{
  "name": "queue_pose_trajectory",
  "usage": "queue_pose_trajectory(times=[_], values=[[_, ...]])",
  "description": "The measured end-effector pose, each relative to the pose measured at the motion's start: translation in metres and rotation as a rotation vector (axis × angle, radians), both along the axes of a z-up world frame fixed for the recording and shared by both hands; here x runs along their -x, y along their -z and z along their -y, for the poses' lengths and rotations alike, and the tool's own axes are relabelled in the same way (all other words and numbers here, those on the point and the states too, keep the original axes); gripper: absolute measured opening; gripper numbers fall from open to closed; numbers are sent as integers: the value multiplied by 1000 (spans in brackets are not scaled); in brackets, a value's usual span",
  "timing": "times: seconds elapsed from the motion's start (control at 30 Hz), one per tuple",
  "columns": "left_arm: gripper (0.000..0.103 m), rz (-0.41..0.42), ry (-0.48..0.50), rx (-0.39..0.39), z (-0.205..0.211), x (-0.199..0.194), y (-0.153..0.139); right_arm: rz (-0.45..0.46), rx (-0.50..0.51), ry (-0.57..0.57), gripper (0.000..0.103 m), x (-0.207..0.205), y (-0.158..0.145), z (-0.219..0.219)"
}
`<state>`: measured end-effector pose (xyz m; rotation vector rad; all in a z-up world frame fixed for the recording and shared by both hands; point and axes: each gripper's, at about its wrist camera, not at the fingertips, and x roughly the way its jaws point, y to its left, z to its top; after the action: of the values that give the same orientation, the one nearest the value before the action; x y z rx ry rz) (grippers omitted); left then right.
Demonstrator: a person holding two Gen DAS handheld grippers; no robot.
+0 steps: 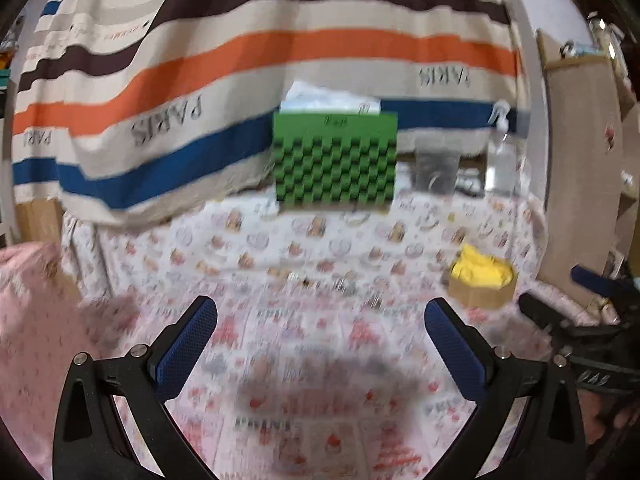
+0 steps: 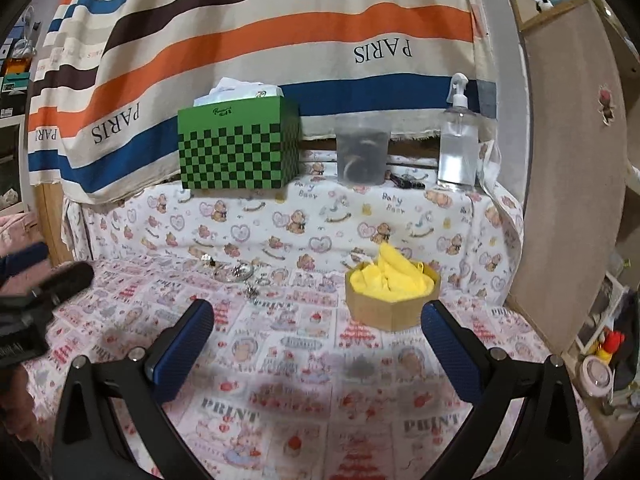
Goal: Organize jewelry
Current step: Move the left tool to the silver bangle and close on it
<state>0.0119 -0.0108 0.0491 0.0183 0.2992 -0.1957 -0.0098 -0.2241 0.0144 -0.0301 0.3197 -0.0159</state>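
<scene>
Several small silver jewelry pieces (image 2: 240, 271) lie scattered on the patterned cloth, ahead of both grippers; they show blurred in the left wrist view (image 1: 344, 286). A cardboard box lined with yellow cloth (image 2: 390, 292) sits to their right, and also shows in the left wrist view (image 1: 482, 280). My left gripper (image 1: 320, 316) is open and empty, above the cloth, short of the jewelry. My right gripper (image 2: 318, 316) is open and empty, close in front of the box. The left gripper shows at the left edge of the right wrist view (image 2: 44, 292).
A green checkered tissue box (image 2: 240, 148), a clear plastic cup (image 2: 362, 152) and a spray bottle (image 2: 458, 140) stand on a raised ledge at the back. A striped cloth (image 2: 280, 28) hangs behind. A wooden panel (image 2: 568, 160) bounds the right side.
</scene>
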Motion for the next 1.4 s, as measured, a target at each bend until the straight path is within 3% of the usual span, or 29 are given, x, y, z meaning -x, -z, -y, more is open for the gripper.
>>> queue_pose_trajectory(times=[0.07,0.23,0.37,0.5,0.6,0.73,0.83,0.97,1.07,1.17,1.2,1.27,1.4], values=[[103,46,27,13,-1,-5,-13,-12,-6,1,103,-6,-6,2],[103,49,35,27,4,-38,-31,-33,-21,-21,103,-25,-23,5],[103,74,-28,-26,11,-71,-33,-30,6,16,103,-41,-31,6],[103,1,-21,40,0,-113,-25,-71,-43,16,103,-65,-34,14],[103,-15,-61,28,-7,-136,-17,-58,-62,55,103,-87,-36,21],[103,-72,-65,25,-24,-159,0,-69,5,90,103,-119,-38,16],[103,-120,-99,51,-40,-170,15,-136,-18,25,103,-148,-37,7],[103,-180,-171,82,-53,-186,33,-311,-135,-129,103,-191,-20,-10],[103,-231,-176,95,-59,-194,41,-398,-184,-164,89,-212,-1,-23],[103,-237,-165,119,-64,-192,41,-423,-178,-163,77,-221,15,-31],[103,-232,-168,110,-62,-192,40,-441,-179,-168,74,-224,21,-33],[103,-211,-182,80,-58,-189,37,-498,-194,-210,56,-229,33,-36],[103,-207,-196,45,-53,-189,37,-554,-223,-294,39,-232,51,-42]])
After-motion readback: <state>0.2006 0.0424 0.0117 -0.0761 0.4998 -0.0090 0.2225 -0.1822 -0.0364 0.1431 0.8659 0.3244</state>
